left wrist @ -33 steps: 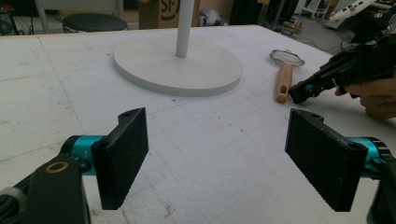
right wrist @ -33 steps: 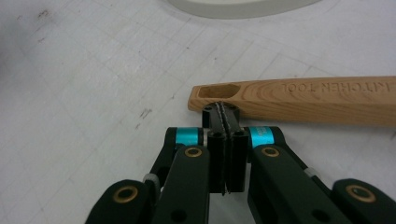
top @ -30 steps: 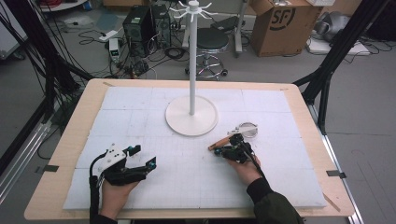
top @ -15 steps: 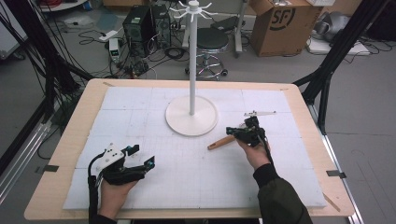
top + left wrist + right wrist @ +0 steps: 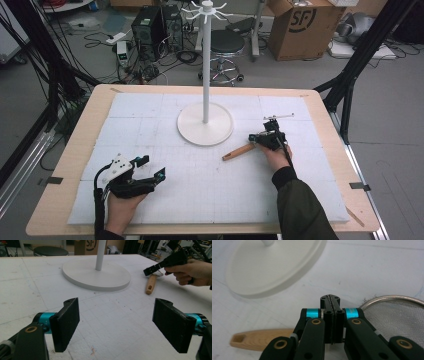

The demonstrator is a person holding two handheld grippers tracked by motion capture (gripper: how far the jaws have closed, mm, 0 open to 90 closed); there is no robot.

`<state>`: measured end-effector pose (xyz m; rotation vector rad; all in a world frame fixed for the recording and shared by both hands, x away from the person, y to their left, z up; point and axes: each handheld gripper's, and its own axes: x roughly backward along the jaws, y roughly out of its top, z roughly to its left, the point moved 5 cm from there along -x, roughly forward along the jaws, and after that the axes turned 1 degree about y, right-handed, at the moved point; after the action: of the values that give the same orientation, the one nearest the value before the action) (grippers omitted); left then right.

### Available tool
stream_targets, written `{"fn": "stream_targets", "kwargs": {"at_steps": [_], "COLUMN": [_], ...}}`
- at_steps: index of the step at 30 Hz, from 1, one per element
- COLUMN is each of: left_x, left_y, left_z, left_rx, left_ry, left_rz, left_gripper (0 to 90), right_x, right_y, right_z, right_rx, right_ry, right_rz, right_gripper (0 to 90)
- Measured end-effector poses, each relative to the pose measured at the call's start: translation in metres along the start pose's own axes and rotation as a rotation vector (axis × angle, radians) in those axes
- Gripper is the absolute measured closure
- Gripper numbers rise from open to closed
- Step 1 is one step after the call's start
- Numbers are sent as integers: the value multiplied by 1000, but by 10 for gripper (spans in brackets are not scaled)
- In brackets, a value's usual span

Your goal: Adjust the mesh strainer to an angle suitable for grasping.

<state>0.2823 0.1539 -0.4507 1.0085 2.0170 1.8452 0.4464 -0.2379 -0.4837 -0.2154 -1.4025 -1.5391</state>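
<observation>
Strainer [image 5: 394, 312] with wooden handle [image 5: 239, 151] now dragged toward three o'clock of the white stand's base [image 5: 205, 131].

My right gripper [image 5: 265, 137], jaws pressed together over the strainer's neck, has carried it away from the base since a second ago; whether it truly pinches the neck, I cannot tell. My left gripper [image 5: 116, 322] waits at seven o'clock, jaws apart and empty. Readable writing: "SF" on the cardboard box [image 5: 302, 22].

My wooden surface [image 5: 75, 150] carries a white gridded mat [image 5: 150, 120]; on it stand a white rack base [image 5: 205, 131] and a wooden-handled strainer [image 5: 239, 152].
</observation>
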Motion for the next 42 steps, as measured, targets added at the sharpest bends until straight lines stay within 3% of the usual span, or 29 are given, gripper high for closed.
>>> {"fn": "stream_targets", "kwargs": {"at_steps": [4,7,9,20,27,37,42], "left_x": [0,1,1,5,7,6,5], "left_y": [0,0,0,0,0,-1,-1], "left_z": [-1,-1,-1,-2,-2,-3,-4], "left_rx": [-7,-7,-3,-5,-6,-6,-11], "left_ry": [-3,0,2,6,13,12,10], "left_rz": [0,1,-3,-3,-4,-2,2], "left_gripper": [224,224,224,225,225,226,226], "right_x": [2,6,10,23,35,54,61], "right_y": [-2,-4,-7,-16,-28,-52,-62], "right_z": [-4,-5,-4,-2,3,3,8], "right_rx": [0,12,35,51,125,101,122], "right_ry": [-23,-22,-47,-51,-75,-34,-49], "right_rz": [11,33,58,119,164,116,98], "right_gripper": [900,900,900,900,900,900,900]}}
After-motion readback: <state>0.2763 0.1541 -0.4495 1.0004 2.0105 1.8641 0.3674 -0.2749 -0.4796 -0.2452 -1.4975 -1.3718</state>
